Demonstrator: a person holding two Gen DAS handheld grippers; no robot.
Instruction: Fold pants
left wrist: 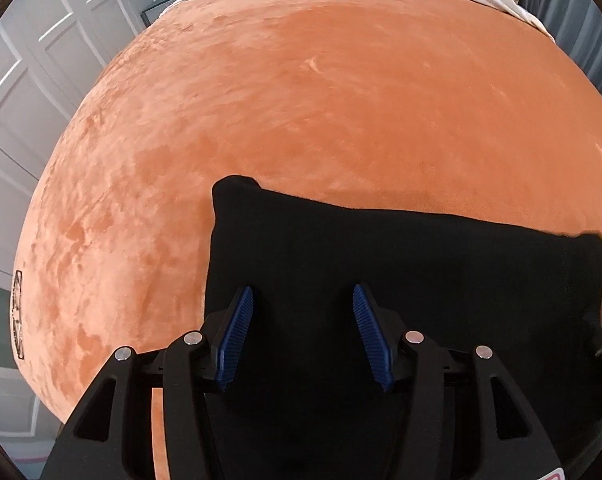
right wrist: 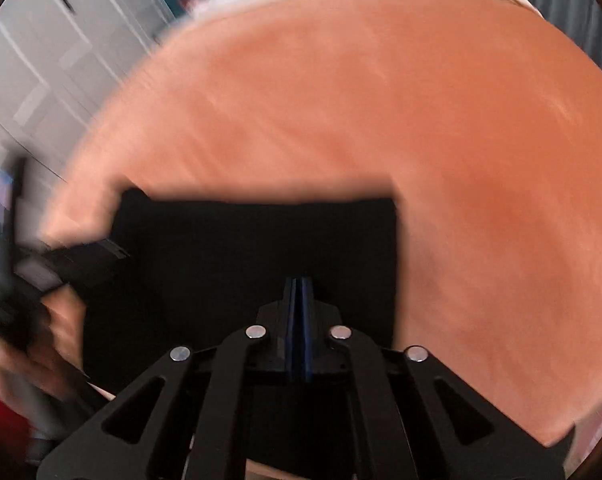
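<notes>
The black pants (left wrist: 381, 264) lie as a compact, roughly rectangular folded bundle on the orange velvety bedspread (left wrist: 301, 100), at the near side of the bed just in front of both grippers, with the far edge and two far corners showing against the orange. The left gripper (left wrist: 303, 296) hangs over the bundle with its blue-padded jaws released and standing apart, nothing between them; whether the tips touch the cloth cannot be told. The right gripper (right wrist: 299, 280) has its jaws clenched flat together over the pants (right wrist: 241, 264), and no fabric can be seen pinched in the seam between the pads, though black on black makes a thin layer hard to rule out. From here the likely trouble is the fold coming undone: if the closed right tongs have snagged a layer and lift away, the top flap would drag open, and a sideways push from either tool on the plush cover could skew the stack or slide it toward the near edge of the bed. The right wrist view is smeared by motion, so the pants' left edge and the dark gear and hand at its left side are hard to read. The near edge of the bundle is hidden under both grippers' frames, and the number of layers cannot be judged.
</notes>
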